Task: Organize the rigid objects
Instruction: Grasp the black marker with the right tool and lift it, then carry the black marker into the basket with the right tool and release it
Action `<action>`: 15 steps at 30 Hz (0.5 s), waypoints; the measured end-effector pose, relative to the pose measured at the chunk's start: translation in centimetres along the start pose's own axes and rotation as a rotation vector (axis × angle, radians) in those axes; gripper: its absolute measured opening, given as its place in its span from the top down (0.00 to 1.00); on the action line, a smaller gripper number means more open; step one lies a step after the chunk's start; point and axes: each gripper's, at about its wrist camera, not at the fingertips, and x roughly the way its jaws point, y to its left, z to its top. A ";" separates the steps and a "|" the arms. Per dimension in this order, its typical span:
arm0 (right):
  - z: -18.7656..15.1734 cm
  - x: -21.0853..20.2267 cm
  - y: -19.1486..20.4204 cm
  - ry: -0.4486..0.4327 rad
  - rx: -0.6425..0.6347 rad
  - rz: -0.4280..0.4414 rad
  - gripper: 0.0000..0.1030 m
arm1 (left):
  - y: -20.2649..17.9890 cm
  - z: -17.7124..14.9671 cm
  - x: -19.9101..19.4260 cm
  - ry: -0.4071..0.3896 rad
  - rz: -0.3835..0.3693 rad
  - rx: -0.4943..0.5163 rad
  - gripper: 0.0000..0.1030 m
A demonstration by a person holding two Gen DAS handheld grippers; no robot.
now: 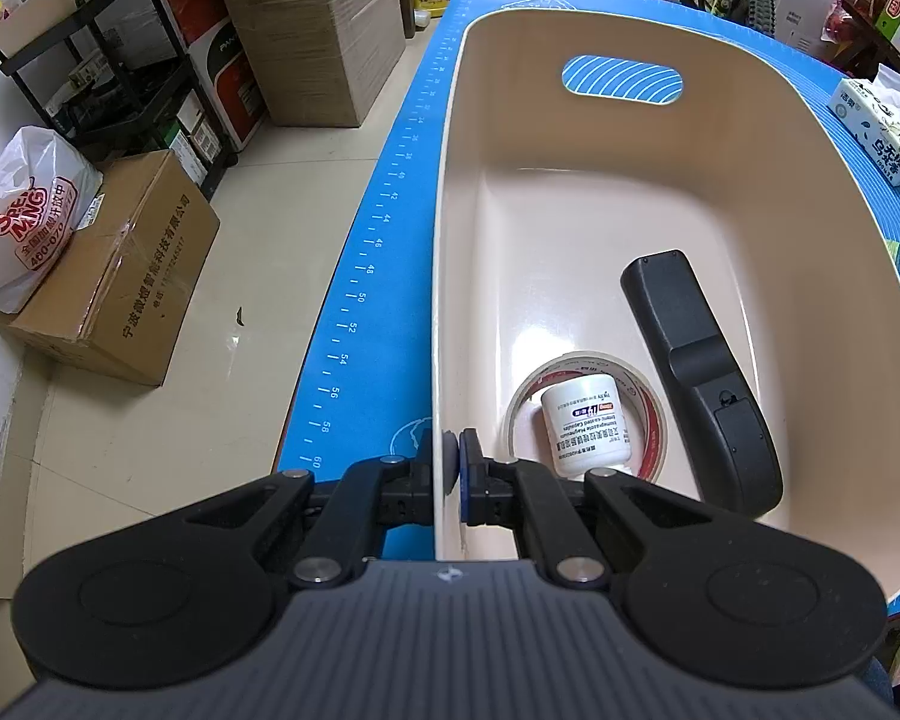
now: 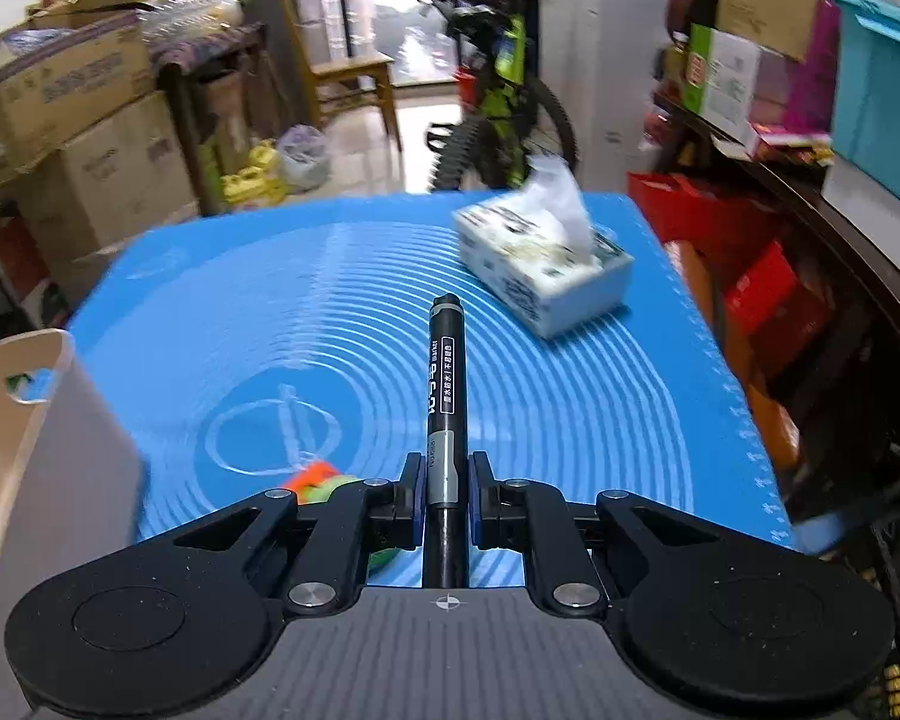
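Observation:
My left gripper [image 1: 455, 463] is shut on the near left rim of a cream plastic bin [image 1: 444, 252] that stands on the blue mat [image 1: 366, 276]. Inside the bin lie a black remote [image 1: 699, 372], a roll of tape [image 1: 648, 414] and a white pill bottle [image 1: 588, 426] resting in the roll. My right gripper [image 2: 447, 489] is shut on a black marker [image 2: 447, 372] that points forward above the mat [image 2: 570, 420]. The bin's wall [image 2: 60, 450] shows at the left of the right wrist view.
A tissue box [image 2: 540, 264] sits on the mat's far right; it also shows in the left wrist view [image 1: 876, 126]. An orange and green object [image 2: 318, 480] lies partly hidden under my right gripper. Cardboard boxes [image 1: 120, 276], a black rack and a bicycle [image 2: 498, 90] surround the table.

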 end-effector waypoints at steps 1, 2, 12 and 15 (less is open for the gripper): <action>0.2 -0.5 0.7 -0.012 -0.012 0.015 0.76 | 0.0 0.0 0.0 0.000 0.001 0.000 0.93; 0.4 -1.0 1.4 -0.024 -0.027 0.030 0.76 | 0.0 0.0 0.0 0.000 0.001 0.001 0.93; 1.7 -4.6 9.9 -0.083 -0.124 0.247 0.76 | 0.0 0.0 0.0 0.000 0.004 0.002 0.93; 1.3 -4.9 13.0 -0.071 -0.163 0.304 0.76 | 0.0 0.0 0.1 0.001 0.004 0.002 0.93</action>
